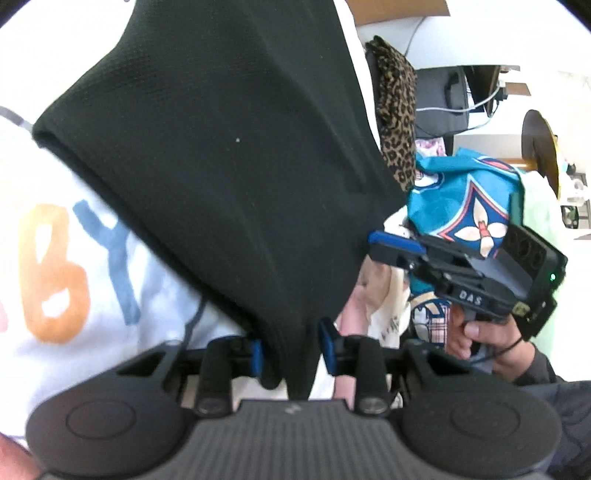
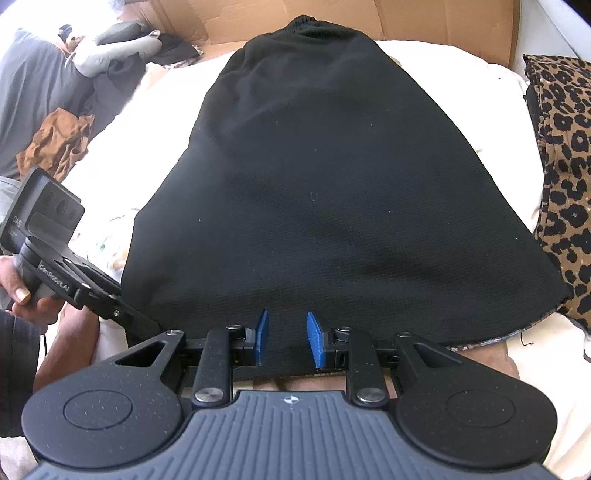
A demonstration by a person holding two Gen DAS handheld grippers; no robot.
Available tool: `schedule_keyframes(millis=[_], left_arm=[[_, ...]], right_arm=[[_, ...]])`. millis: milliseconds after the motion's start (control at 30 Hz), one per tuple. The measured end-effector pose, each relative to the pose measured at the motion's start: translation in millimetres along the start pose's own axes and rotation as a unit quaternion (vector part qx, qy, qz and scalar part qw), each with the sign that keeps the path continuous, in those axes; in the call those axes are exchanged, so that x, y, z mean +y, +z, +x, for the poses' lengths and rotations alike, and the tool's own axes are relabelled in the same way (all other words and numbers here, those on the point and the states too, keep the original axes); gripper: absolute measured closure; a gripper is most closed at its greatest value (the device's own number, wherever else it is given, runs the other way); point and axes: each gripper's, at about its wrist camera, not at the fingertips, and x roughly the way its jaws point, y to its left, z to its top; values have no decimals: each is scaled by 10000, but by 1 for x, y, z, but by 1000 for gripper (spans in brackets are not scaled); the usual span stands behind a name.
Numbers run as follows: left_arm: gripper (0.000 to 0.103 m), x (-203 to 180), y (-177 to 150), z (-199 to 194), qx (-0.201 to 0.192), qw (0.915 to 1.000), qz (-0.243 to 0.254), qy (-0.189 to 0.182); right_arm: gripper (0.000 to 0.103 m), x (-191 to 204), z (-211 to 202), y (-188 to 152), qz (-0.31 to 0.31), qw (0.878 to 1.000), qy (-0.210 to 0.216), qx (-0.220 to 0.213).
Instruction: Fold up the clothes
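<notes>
Across a cream-covered surface lies the black garment, spread flat, elastic waistband at the far end near a cardboard sheet. Right gripper: blue pads parted, near hem of the cloth lying between them; whether the pads press on it cannot be told. Left gripper: a bunched corner of the same black cloth runs between its blue pads and lifts away in a taut fold; the left pad touches the fabric, a gap shows at the right one. Leopard-print fabric sits just beside the garment's right edge. A white lettered textile lies beneath in the left view. Teal patterned cloth beyond.
</notes>
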Motion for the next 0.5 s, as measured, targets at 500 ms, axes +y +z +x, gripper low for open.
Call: schedule_keyframes(millis=[500], left_arm=[[95, 2, -3, 5, 24, 9999, 17, 153]], right_arm=[[69, -94, -48, -31, 1890, 9746, -1022, -635]])
